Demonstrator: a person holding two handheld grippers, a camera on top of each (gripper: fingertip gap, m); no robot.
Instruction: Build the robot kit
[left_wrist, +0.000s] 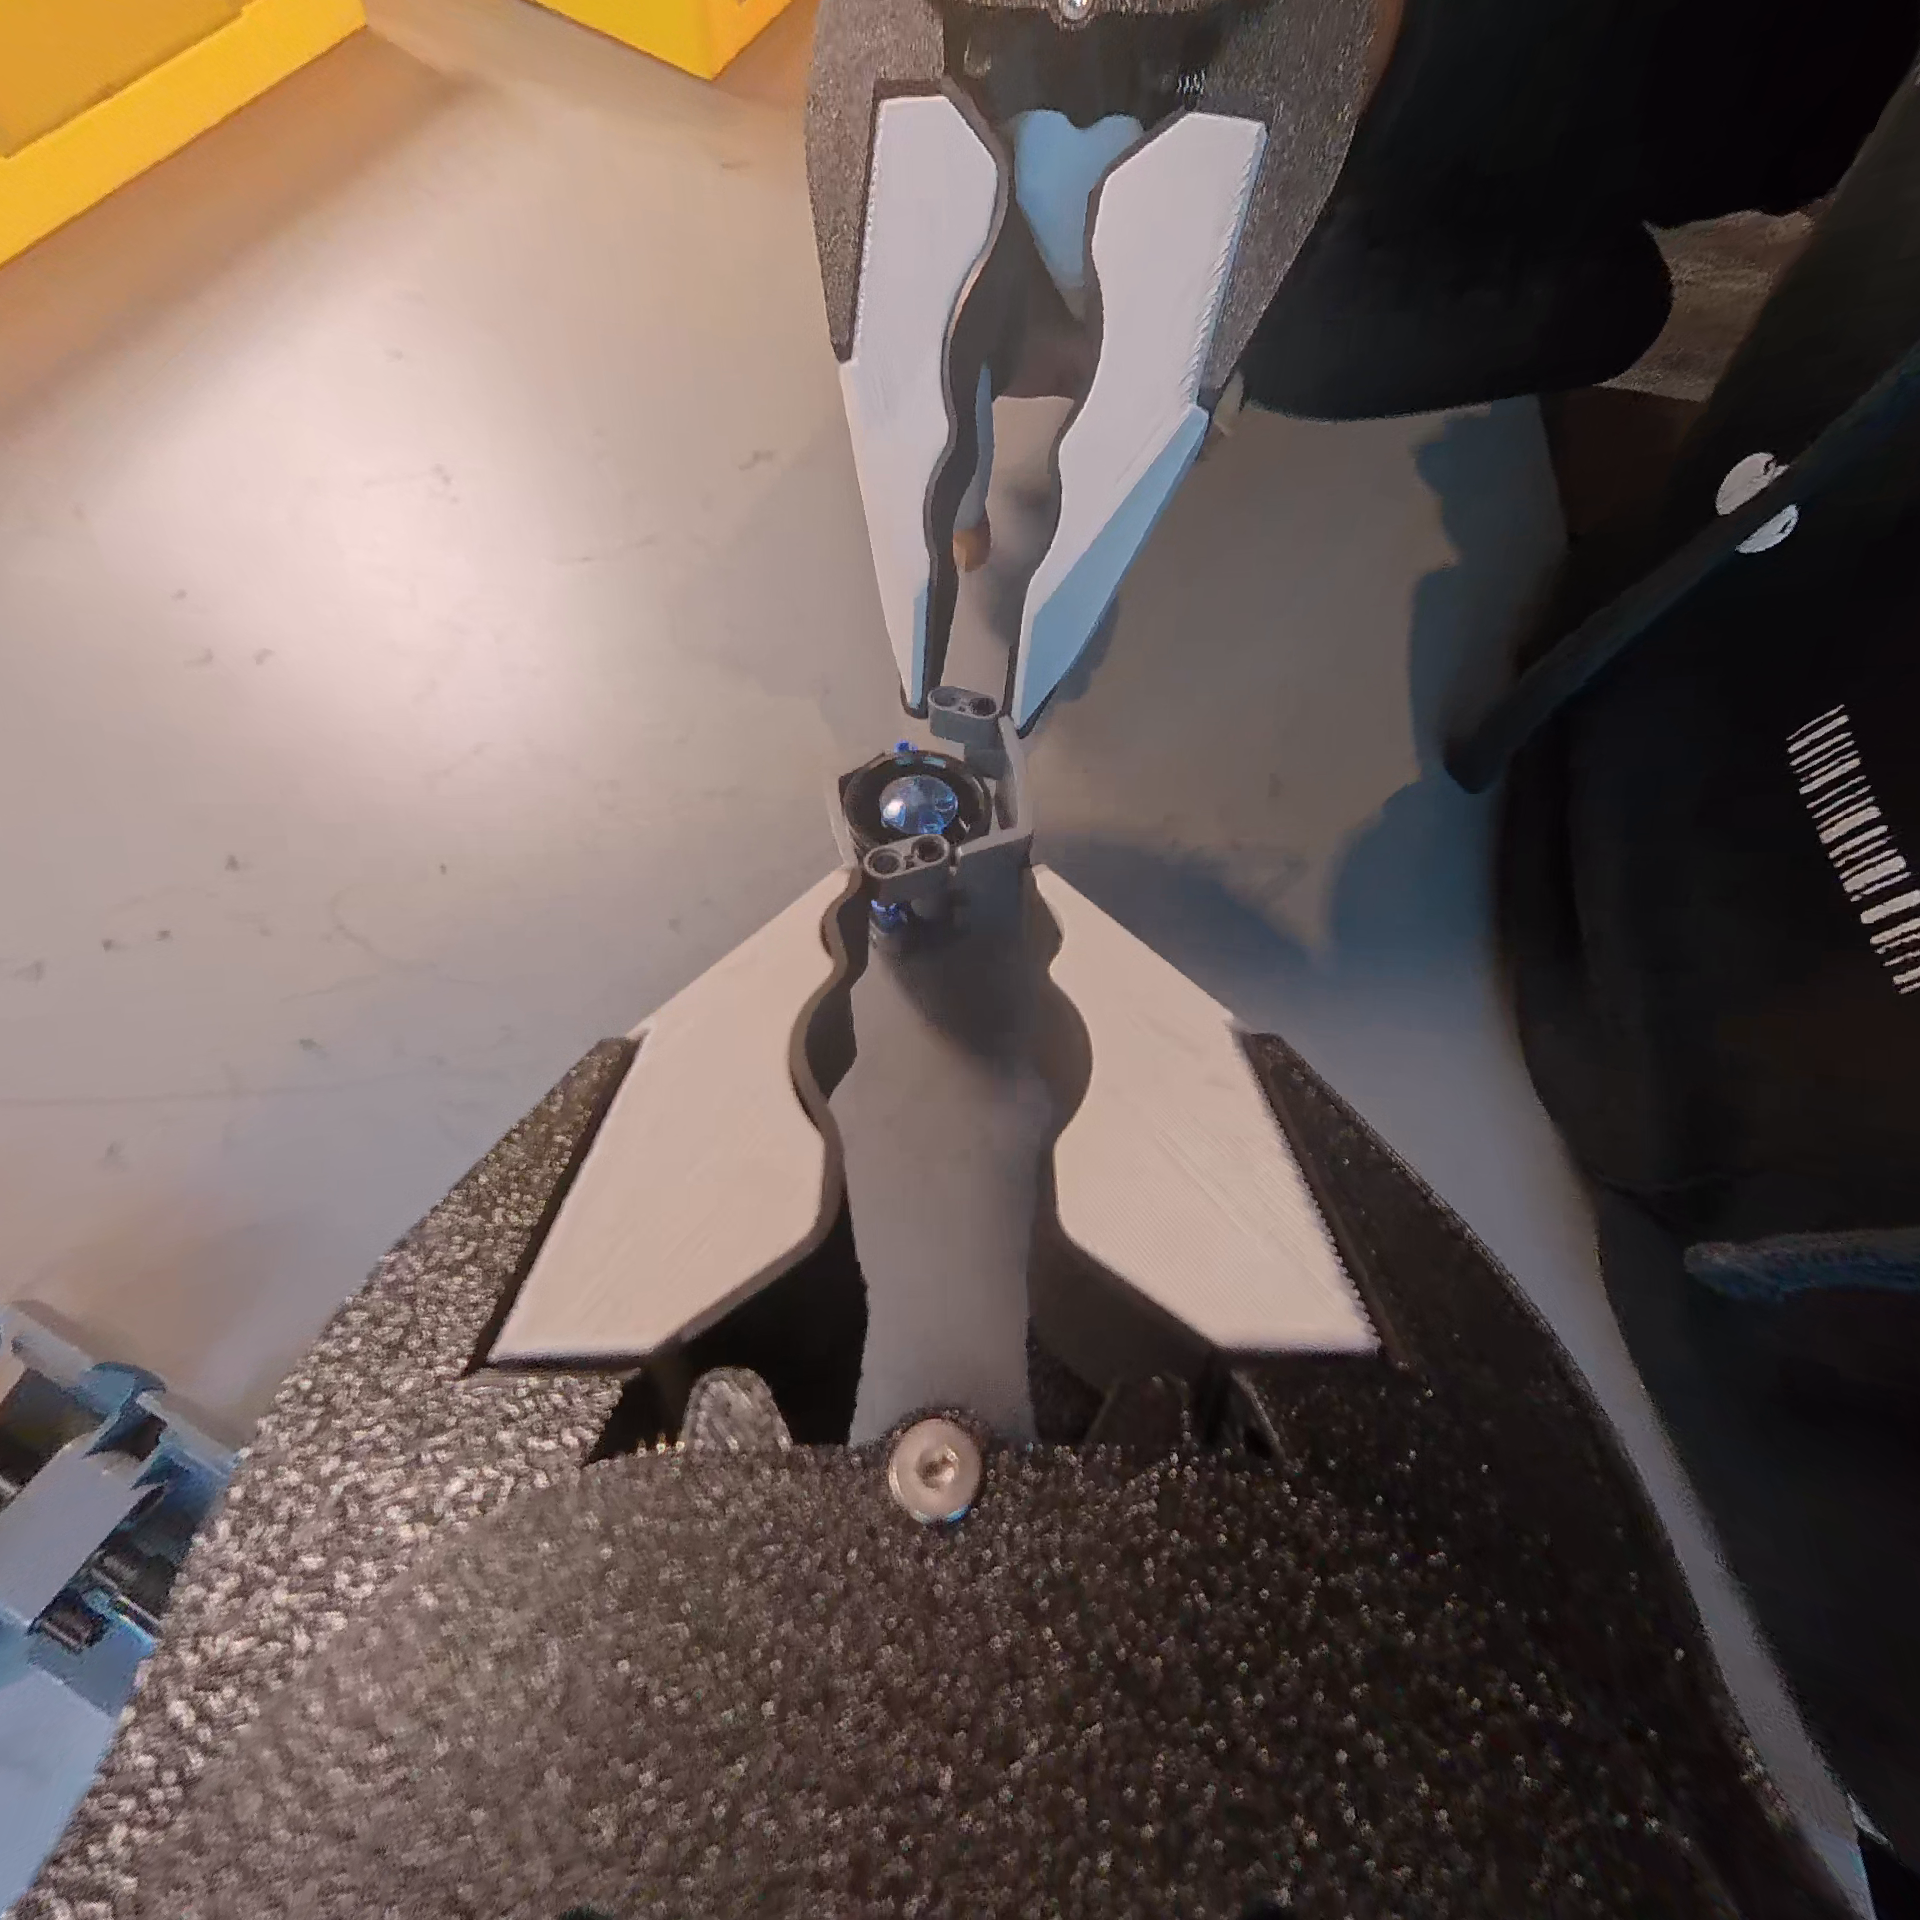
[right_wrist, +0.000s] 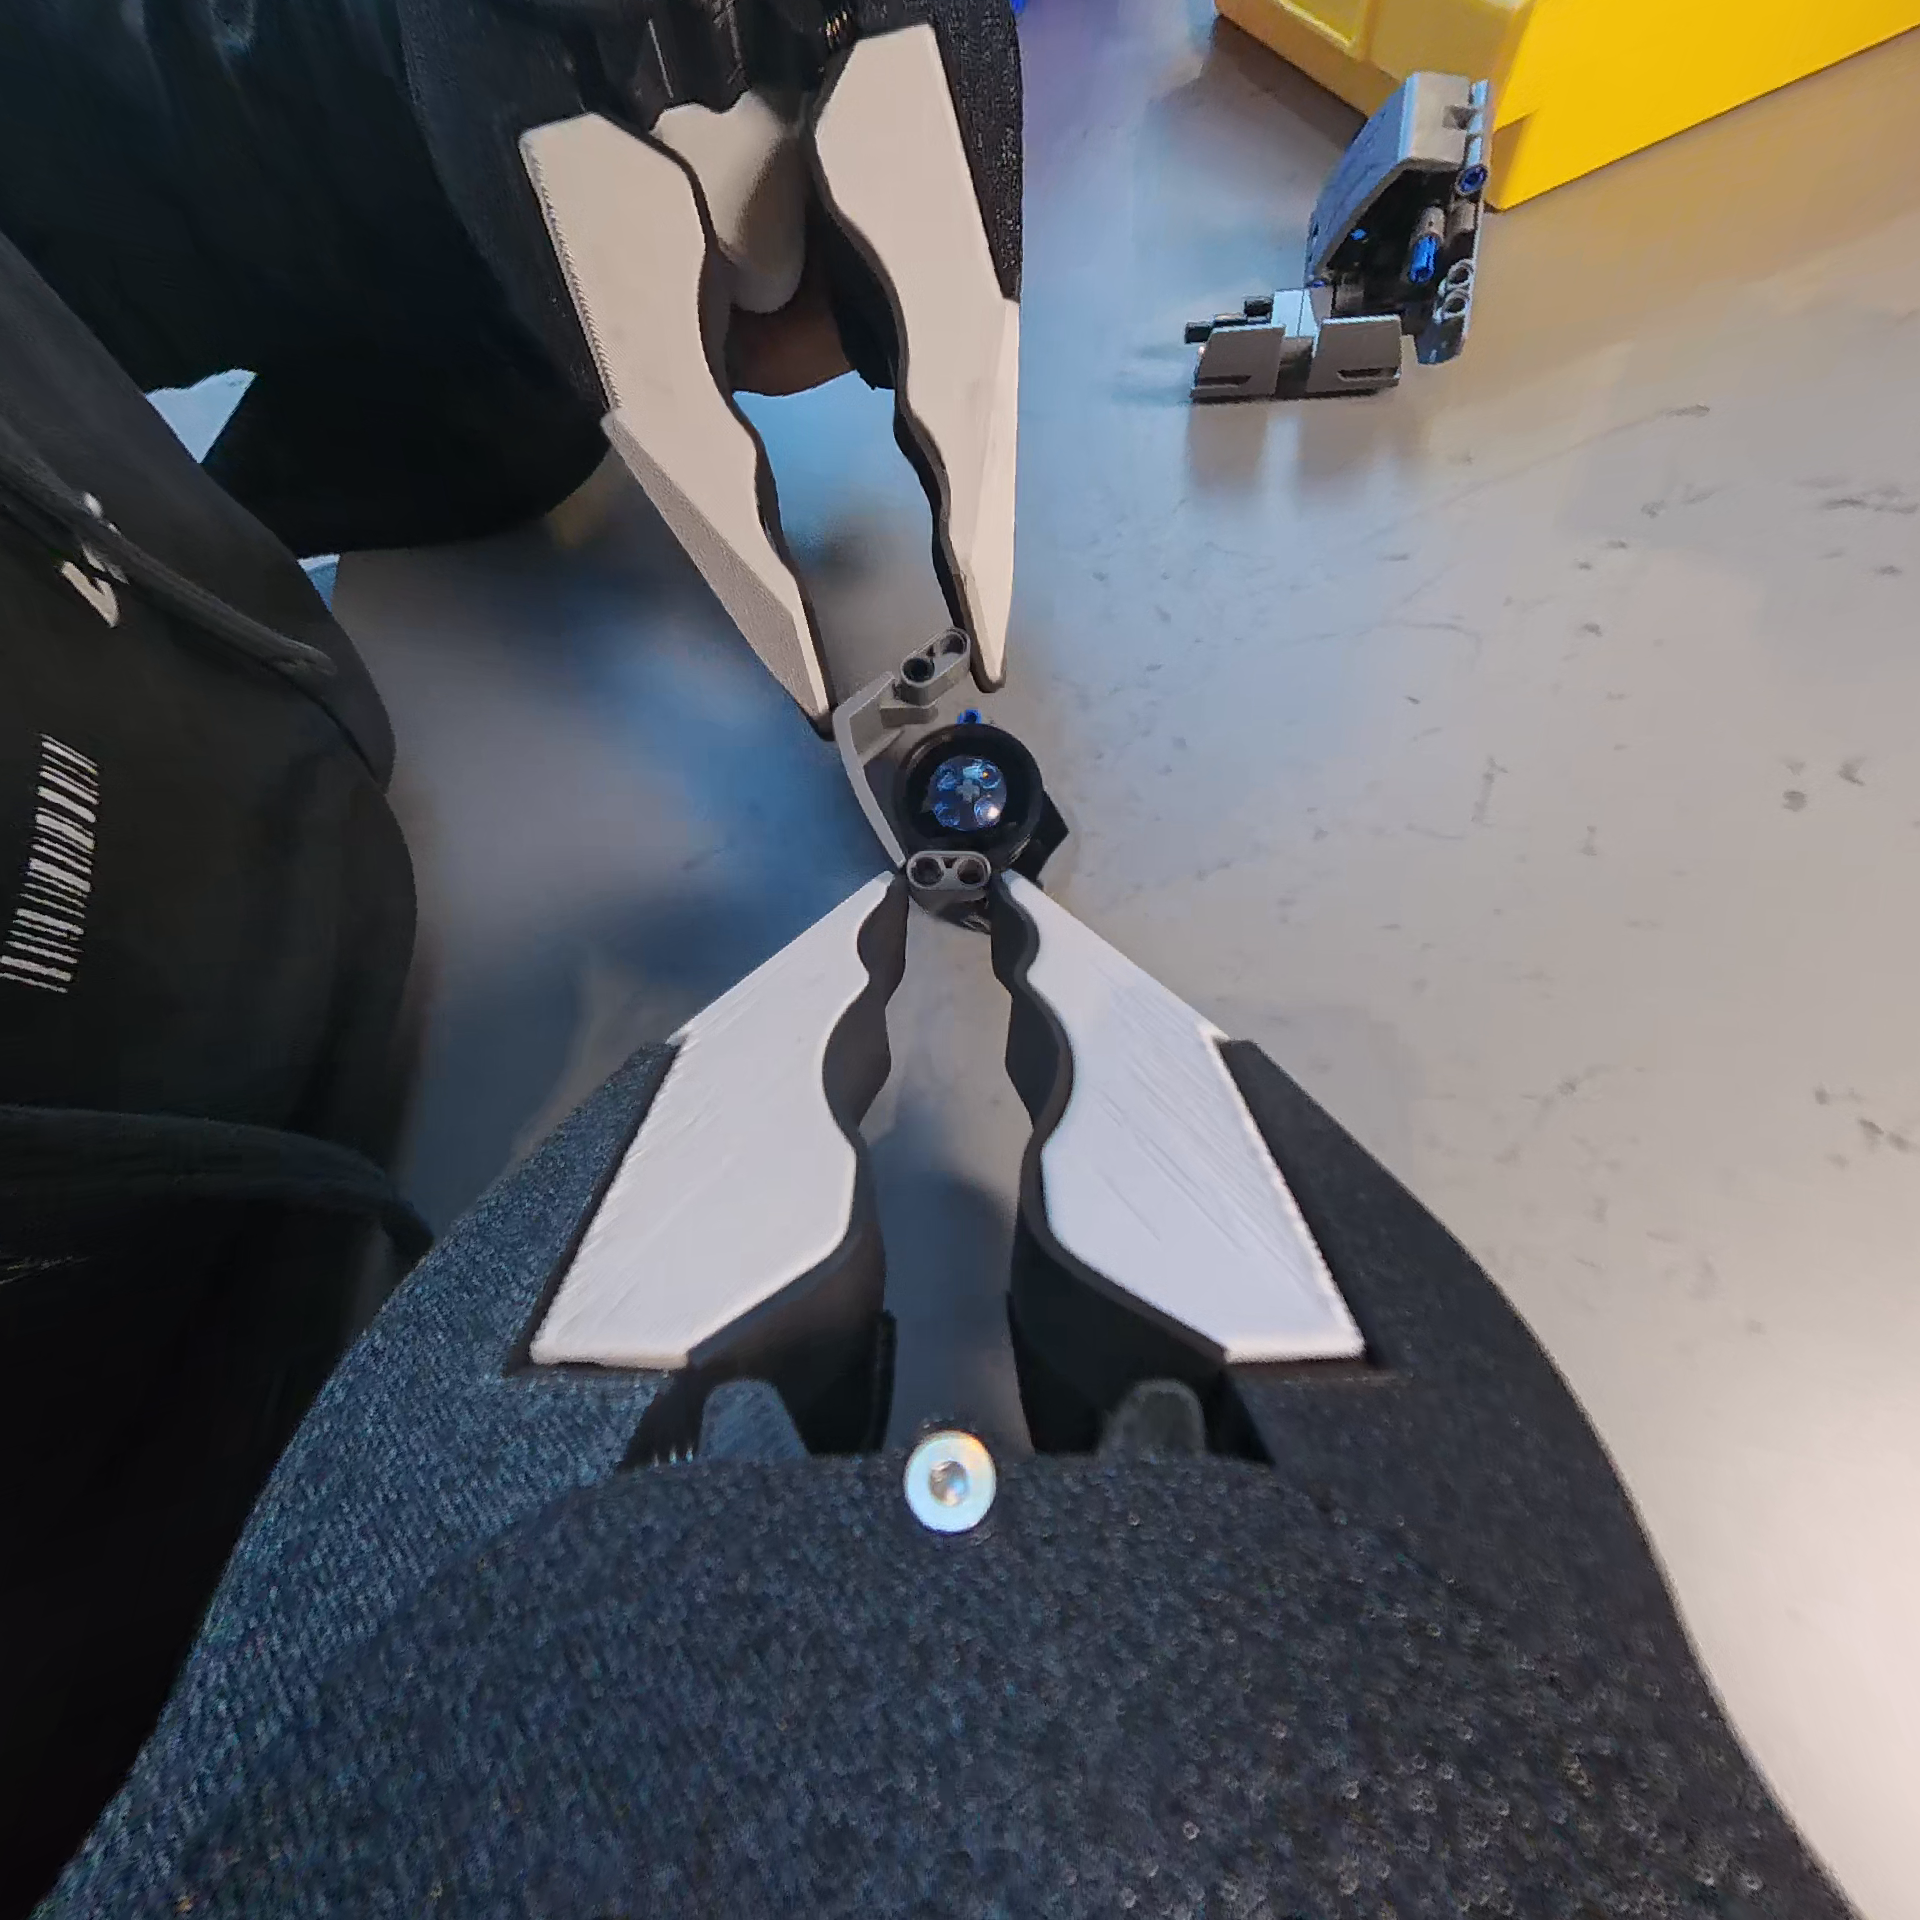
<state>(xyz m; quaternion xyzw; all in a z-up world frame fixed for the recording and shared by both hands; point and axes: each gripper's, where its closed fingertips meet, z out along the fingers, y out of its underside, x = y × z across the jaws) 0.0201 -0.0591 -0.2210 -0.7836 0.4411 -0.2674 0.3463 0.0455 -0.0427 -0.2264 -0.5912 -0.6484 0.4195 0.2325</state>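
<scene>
Both grippers are locked onto the same little build, a small black-and-grey brick assembly with a round black socket and a blue-tinted clear piece in the middle. The left gripper has its jaws nearly pressed together, pinching a dark two-hole connector at the near end of the piece. The right gripper does the same from the opposite side, jaws narrowed right down on its own two-hole connector. So the two sets of tips point at each other with the assembly sitting between them, held up off the grey tabletop.

Beyond the right gripper's jaws and off to their right there's a bigger grey brick model with blue pins standing on the table, right against a yellow bin. A person in black clothing is close on the left of those jaws.
</scene>
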